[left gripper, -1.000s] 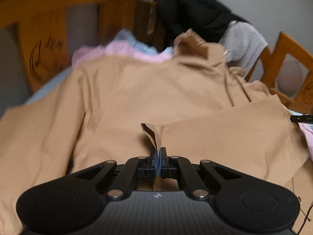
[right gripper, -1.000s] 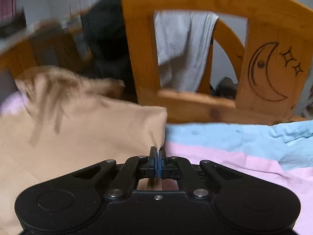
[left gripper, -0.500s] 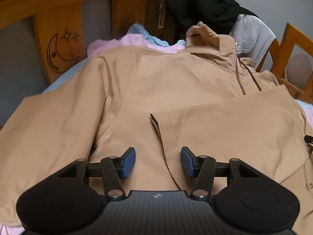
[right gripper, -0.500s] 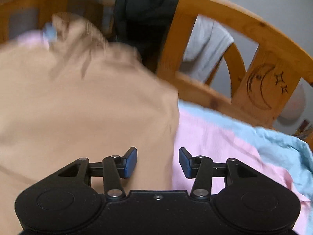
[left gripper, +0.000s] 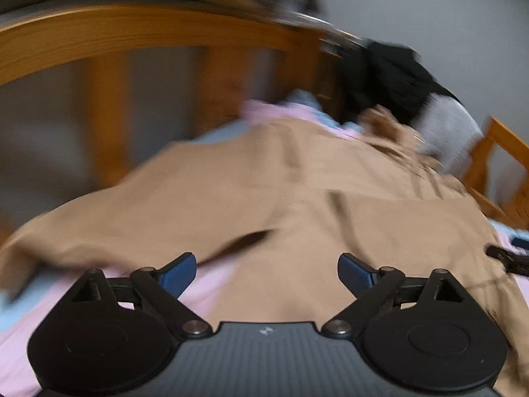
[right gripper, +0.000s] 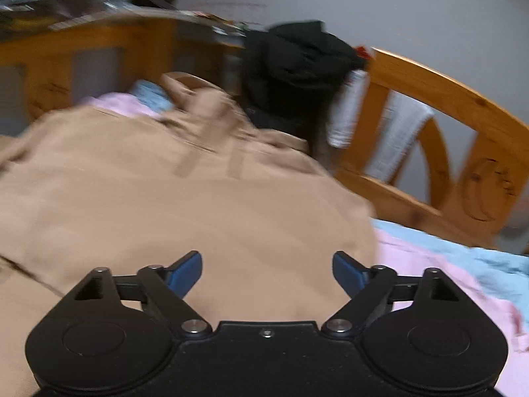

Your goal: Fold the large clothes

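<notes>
Left wrist view was blurry: my left gripper (left gripper: 267, 269) had its jaws wide apart, holding nothing, and so did my right gripper (right gripper: 267, 270). The tan jacket (left gripper: 330, 205) lay spread on the bed (right gripper: 429, 264). Grabbing carelessly could pull the folded side loose.

A wooden bed frame (right gripper: 439, 99) with a carved moon (right gripper: 486, 195) stands against a plain grey wall (right gripper: 396, 6).
</notes>
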`<state>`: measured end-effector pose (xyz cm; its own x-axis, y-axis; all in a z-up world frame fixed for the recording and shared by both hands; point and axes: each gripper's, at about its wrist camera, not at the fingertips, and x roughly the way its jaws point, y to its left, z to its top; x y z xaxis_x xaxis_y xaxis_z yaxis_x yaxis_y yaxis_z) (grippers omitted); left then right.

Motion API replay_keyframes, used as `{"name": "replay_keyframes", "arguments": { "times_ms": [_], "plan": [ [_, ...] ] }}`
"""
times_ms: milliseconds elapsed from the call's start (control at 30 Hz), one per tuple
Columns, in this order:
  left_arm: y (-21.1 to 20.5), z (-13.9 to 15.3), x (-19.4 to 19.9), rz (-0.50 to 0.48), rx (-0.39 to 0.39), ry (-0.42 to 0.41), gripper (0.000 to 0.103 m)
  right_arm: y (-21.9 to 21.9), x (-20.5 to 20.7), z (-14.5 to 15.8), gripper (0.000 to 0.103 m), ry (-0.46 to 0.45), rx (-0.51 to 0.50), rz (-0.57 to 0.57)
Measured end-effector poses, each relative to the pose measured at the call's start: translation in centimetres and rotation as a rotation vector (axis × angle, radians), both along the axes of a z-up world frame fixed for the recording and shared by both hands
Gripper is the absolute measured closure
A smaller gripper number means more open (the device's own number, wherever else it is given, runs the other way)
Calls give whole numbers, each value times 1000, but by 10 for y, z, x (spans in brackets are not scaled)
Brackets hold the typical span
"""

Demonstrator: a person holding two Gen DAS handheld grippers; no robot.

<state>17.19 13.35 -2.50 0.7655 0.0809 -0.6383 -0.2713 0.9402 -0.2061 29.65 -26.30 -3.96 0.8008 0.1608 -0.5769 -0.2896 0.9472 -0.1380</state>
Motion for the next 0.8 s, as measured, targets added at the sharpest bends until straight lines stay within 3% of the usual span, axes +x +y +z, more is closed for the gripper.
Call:
{"name": "replay_keyframes", "arguments": {
  "times_ms": [133, 333, 400, 500, 633, 733, 767, 800],
  "plan": [
    [57, -5, -65, 293, -79, -19, 2, 43, -37, 15, 2, -4, 38, 105],
    [140, -26, -112, 635, -455, -68, 2, 87, -95, 30, 1, 45, 111, 209],
    [151, -32, -114, 690, -516, -96, 2, 99, -114, 30, 1, 56, 123, 236],
    [155, -35, -101, 705, -564, -137, 3, 111, -137, 28, 1, 60, 107, 259],
    [155, -39, -82, 734, -572, -180, 8, 120, -157, 22, 1, 59, 46, 292],
    [158, -43, -67, 795, -541, -158, 21, 121, -161, 17, 1, 81, 29, 304],
    [158, -44, -63, 809, -529, -152, 33, 120, -160, 15, 1, 88, 28, 305],
    [157, -45, -61, 816, -517, -151, 36, 119, -159, 14, 1, 94, 30, 304]
  ]
}}
